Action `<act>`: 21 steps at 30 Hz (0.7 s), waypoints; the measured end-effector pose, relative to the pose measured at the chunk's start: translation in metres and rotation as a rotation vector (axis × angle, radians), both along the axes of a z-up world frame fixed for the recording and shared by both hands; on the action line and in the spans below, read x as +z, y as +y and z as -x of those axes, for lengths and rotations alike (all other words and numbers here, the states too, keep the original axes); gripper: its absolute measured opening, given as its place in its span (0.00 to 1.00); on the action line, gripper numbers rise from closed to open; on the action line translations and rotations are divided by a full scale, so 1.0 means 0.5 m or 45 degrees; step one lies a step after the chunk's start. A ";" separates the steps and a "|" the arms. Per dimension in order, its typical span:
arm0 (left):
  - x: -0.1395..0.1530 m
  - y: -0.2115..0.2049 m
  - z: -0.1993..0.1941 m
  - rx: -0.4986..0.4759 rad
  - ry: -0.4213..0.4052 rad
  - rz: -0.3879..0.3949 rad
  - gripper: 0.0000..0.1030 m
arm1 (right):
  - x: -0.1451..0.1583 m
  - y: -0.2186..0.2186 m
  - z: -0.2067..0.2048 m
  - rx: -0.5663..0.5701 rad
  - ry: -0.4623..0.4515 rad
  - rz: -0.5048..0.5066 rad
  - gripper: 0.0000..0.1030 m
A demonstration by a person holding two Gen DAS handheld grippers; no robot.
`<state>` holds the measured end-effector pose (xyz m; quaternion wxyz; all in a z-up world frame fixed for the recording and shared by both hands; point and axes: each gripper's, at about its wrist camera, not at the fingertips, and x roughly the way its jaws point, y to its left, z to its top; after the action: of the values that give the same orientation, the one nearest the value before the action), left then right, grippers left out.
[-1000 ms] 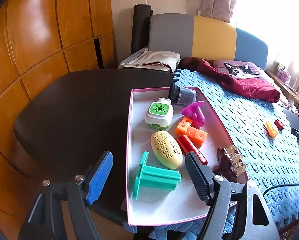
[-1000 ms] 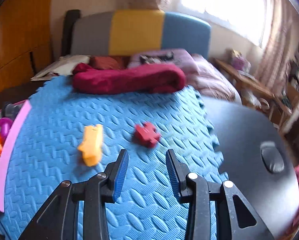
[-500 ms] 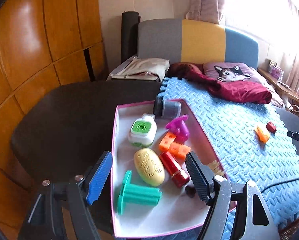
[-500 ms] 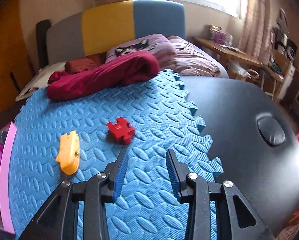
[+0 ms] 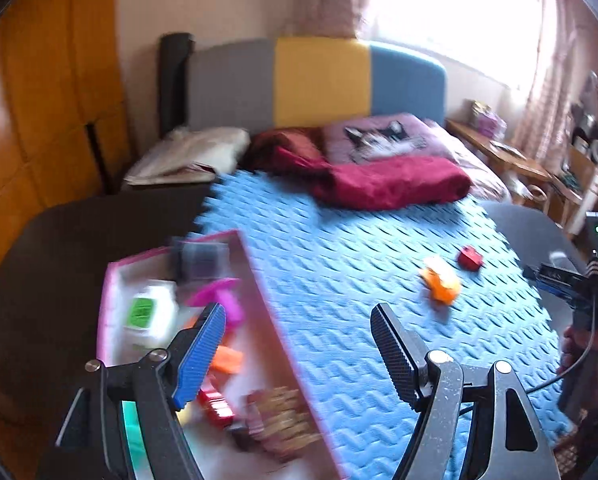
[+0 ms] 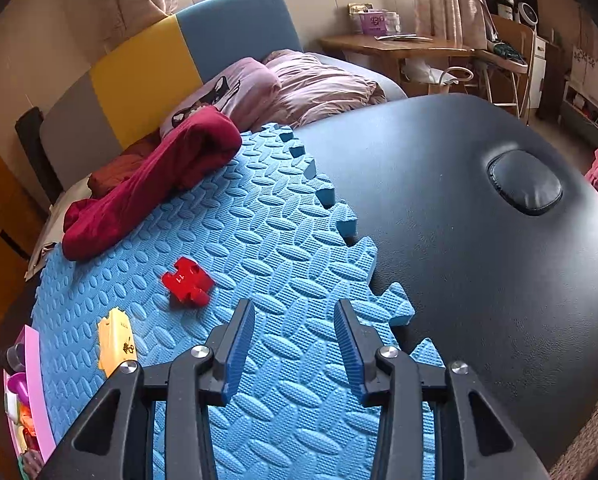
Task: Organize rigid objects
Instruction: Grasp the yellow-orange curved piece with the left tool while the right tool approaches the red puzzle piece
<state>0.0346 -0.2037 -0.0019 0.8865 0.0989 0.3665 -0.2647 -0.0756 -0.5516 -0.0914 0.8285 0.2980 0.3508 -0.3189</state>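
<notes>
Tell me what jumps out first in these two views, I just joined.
Two loose toys on the blue foam mat: a red puzzle-shaped block mid-mat and a yellow-orange piece beside it, nearer the tray. The pink-rimmed tray at the mat's left edge is already crowded with toys. Neither gripper holds anything.

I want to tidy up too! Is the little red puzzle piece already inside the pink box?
No, the red puzzle piece lies on the blue foam mat, apart from the pink box at the mat's edge.
</notes>
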 end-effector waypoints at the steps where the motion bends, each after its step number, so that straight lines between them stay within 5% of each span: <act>1: -0.006 -0.020 -0.003 -0.019 0.020 -0.002 0.74 | 0.001 -0.001 0.001 -0.001 -0.003 -0.002 0.40; 14: -0.115 -0.324 -0.047 -0.245 0.284 -0.043 0.73 | 0.006 -0.001 0.000 0.024 -0.052 -0.031 0.41; 21: -0.181 -0.416 -0.073 -0.272 0.310 -0.130 0.72 | 0.000 -0.008 -0.004 0.035 -0.071 -0.077 0.41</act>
<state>0.0711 -0.4118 -0.0925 0.7961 0.1495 0.4717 -0.3483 -0.0738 -0.5554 -0.0912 0.8330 0.3267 0.3410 -0.2882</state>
